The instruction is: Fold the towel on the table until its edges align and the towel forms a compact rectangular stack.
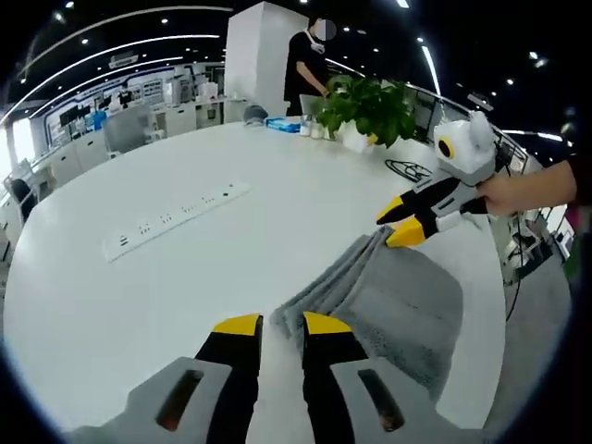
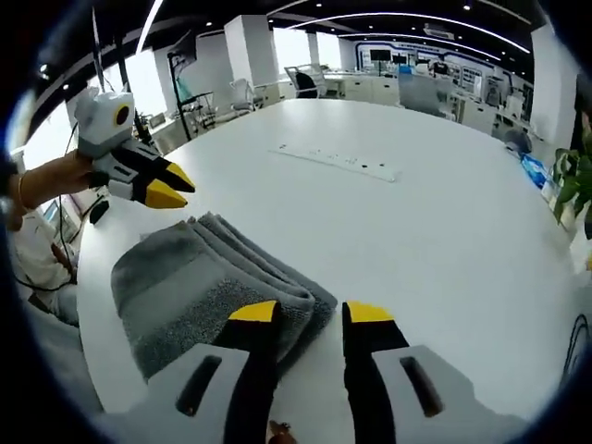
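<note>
Open-plan office space surrounds a large white oval table [image 1: 185,305], lit by ceiling strip lights, with desks and monitors behind it. On the far left of the tabletop in the left gripper view lies a long white recessed power strip [image 1: 174,219]; further right, at the far edge, stands a leafy green potted plant [image 1: 370,106] with a person in dark clothes behind it.

A grey terry towel [image 1: 388,296] lies near the table edge closest to the person holding the tools. It already sits as a layered rectangular pad: several stacked folds run along one long side, clearest in the right gripper view [image 2: 213,287]. The edges look roughly aligned, though the layers fan out slightly at that folded side. I judge the folding largely done, with at most a final tidy or one more halving left.

The left gripper [image 1: 282,324], with black jaws and yellow tips, hovers low at one short end of the towel, jaws parted and holding nothing; one tip overlaps the towel corner, and I cannot tell whether it touches. The right gripper [image 2: 313,313] hangs at the opposite end, jaws likewise apart and empty. In the left gripper view it appears at the right, held by a hand [image 1: 518,191], tips pointing down toward the towel's far corner.
</note>
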A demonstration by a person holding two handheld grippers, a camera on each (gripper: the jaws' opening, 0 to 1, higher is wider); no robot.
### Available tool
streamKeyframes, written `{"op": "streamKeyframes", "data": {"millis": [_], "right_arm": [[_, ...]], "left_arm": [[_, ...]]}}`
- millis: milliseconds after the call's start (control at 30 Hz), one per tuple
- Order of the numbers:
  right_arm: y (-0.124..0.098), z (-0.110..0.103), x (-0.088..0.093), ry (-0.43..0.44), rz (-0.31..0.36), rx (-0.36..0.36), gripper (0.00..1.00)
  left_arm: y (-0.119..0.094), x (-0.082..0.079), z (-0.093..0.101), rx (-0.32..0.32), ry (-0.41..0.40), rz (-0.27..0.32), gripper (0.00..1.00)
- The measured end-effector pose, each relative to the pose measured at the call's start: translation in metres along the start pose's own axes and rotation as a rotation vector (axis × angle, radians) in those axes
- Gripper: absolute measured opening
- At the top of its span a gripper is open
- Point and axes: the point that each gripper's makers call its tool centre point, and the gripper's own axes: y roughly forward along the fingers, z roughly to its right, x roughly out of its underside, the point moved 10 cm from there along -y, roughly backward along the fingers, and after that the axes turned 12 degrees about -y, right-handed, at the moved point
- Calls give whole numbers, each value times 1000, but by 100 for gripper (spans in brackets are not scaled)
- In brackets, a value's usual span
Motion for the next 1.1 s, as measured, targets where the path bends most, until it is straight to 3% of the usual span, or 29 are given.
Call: {"op": "streamKeyframes", "data": {"millis": [167, 333, 567, 800, 967, 1100], "right_arm": [[-8, -1, 1, -6, 10, -7, 28], [-19, -4, 4, -20, 10, -18, 31], [-31, -10, 16, -50, -10, -47, 38], [-40, -16, 24, -61, -25, -62, 46], [-48, -21, 29, -93, -10, -82, 53], [-53, -28, 35, -105, -15, -111, 58]], "left_arm": [[-7, 6, 3, -14, 35, -5, 24], [-15, 11, 4, -23, -2, 9, 29], [-27, 23, 16, -10, 6, 19, 38], [-33, 32, 22, -1, 18, 23, 53], [-39, 44, 31, 29, 3, -11, 74], [-43, 54, 38, 53, -5, -32, 76]]}}
